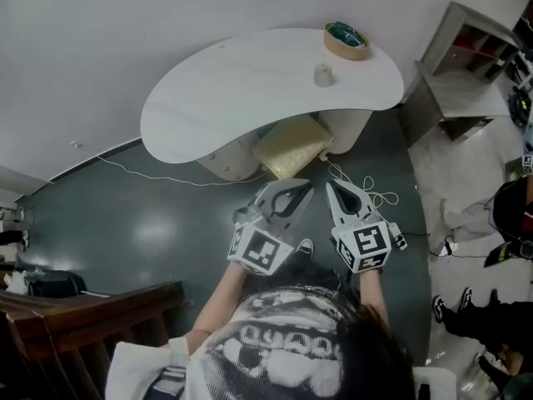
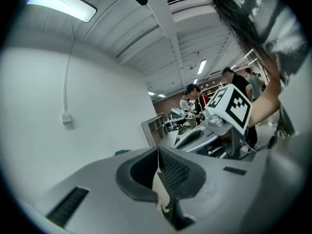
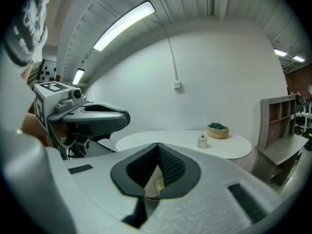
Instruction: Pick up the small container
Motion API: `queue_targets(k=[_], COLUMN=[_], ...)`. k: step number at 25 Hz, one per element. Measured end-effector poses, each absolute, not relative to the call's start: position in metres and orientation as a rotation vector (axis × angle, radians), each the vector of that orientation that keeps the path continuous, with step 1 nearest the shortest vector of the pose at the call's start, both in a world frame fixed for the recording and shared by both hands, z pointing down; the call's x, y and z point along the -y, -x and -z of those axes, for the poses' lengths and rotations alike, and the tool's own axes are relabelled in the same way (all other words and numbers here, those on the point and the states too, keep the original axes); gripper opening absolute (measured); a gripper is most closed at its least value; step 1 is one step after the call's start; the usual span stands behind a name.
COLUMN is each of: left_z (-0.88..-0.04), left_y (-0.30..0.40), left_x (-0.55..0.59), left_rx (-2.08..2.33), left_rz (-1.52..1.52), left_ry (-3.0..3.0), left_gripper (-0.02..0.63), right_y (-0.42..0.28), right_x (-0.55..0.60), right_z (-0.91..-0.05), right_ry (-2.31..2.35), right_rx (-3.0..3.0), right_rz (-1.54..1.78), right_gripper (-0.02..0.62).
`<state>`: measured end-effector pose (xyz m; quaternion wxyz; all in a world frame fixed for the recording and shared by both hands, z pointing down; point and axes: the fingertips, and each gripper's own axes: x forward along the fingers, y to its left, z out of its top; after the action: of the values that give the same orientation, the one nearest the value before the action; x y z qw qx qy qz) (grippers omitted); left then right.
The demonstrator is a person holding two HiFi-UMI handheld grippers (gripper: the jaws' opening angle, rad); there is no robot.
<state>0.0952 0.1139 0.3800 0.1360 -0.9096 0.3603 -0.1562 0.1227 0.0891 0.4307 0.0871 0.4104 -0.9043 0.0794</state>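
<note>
Nearest, side by side above a dark, glossy floor [image 1: 125,223]: left gripper [image 1: 301,187] and right gripper [image 1: 331,187], both matt grey moulded plastic tapering to blunt points, each topped with a white cube of black square markers. On both, black ribbed rubber pads pressed flat together at the tips, a teardrop-shaped hollow behind the seam, nothing clamped. Just beyond the tips, a thin white cable [image 1: 166,176] looping across the floor, and a pale yellow, coarse-textured block [image 1: 291,144] tucked half under a smooth white kidney-shaped table [image 1: 233,98]. Upright on the tabletop toward its right end, well apart from both grippers, the small container [image 1: 323,75]: a squat, pale cylinder with a narrower cap. Behind it, near the far edge, a round tan bowl [image 1: 346,40] with dark green contents. Farthest right, against a plain white wall [image 1: 125,23], a boxy grey shelf unit [image 1: 466,65].
</note>
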Motion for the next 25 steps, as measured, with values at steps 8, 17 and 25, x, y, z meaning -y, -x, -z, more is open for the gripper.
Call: queue_targets(k=[8, 17, 25], left_z=[-0.387, -0.394, -0.394], left_y=[-0.101, -0.095, -0.098], left_x=[-0.098, -0.082, -0.036], left_rx=[-1.071, -1.066, -0.973], left_rz=[0.509, 0.553, 0.517], left_ry=[2.629, 2.636, 2.666], left_gripper=[0.006, 0.006, 0.006], right_y=[-0.126, -0.123, -0.124], right_x=[-0.072, -0.049, -0.011], right_z=[-0.438, -0.438, -0.440], right_ry=[-1.190, -1.213, -1.282], right_rx=[2.724, 2.744, 2.703], right_rz=[-0.292, -0.320, -0.320], right_gripper=[-0.006, -0.006, -0.006])
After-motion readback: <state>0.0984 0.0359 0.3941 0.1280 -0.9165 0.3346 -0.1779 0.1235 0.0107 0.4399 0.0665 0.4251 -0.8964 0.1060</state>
